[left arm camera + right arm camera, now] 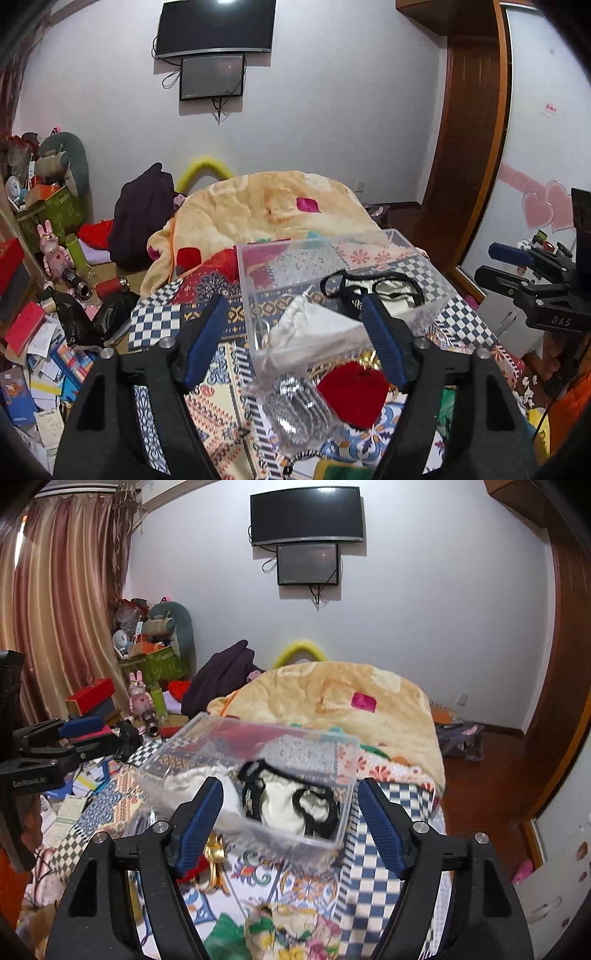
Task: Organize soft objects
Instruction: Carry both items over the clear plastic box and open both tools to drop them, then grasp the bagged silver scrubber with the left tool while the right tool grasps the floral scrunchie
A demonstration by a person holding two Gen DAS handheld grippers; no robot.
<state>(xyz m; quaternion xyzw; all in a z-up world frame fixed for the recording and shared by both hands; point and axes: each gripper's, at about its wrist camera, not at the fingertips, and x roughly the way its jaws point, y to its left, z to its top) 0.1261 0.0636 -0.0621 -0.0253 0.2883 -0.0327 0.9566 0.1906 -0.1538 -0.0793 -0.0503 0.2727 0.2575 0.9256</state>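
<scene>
Left wrist view is showing a clear plastic box (332, 295) sitting on the patterned bedspread (221, 387), holding white cloth (314, 321) and black-trimmed underwear (388, 291). Left gripper (291, 332) and right gripper (288, 812) are both hovering spread wide, holding nothing.

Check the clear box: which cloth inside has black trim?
The cream cloth at the right end of the clear box: black edging loops around it. The white cloth beside it is plain.

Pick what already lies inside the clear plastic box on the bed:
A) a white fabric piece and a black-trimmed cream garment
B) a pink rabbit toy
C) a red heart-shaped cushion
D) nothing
A: the clear plastic box holds a white fabric piece and a black-trimmed cream garment.
</scene>
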